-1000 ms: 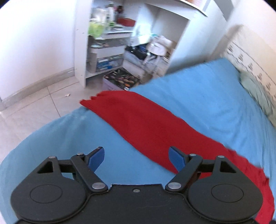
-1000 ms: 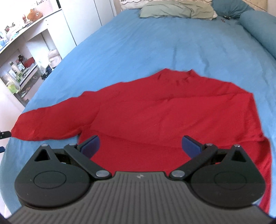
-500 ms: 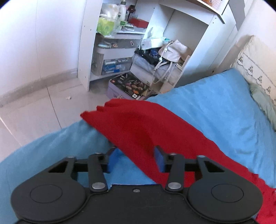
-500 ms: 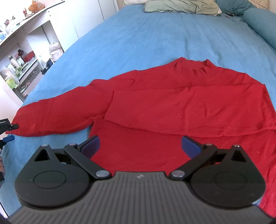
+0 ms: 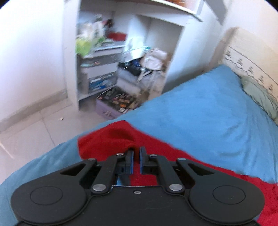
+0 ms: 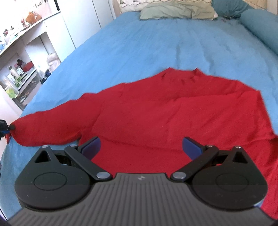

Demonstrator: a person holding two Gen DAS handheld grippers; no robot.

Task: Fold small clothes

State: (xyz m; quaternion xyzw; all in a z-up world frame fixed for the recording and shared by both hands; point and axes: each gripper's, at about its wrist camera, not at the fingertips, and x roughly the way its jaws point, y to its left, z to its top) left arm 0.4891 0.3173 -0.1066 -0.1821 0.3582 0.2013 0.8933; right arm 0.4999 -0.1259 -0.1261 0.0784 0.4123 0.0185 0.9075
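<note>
**Sweater cuff pinched on the blue bed**

Sweater (image 6: 156,118), bright red, lies spread on the blue bedsheet (image 6: 156,43), one sleeve (image 6: 52,128) stretched out to its left toward the bed's edge. Nearest the sweater's hem, the right gripper (image 6: 140,145) hovers with its jaws spread wide, nothing between them, just red fabric below. Over at the sleeve's end, the left gripper (image 5: 136,153) has just been closing, and now its jaws are clamped on the bunched cuff (image 5: 111,139), cloth puckered up at the blue pads (image 5: 132,160). Beyond the sweater's collar the sheet runs up to a pale green pillow (image 6: 175,12) at the headboard. Past the cuff, off the bed, white shelves (image 5: 104,57) stand cluttered on the tiled floor (image 5: 31,135).
</note>
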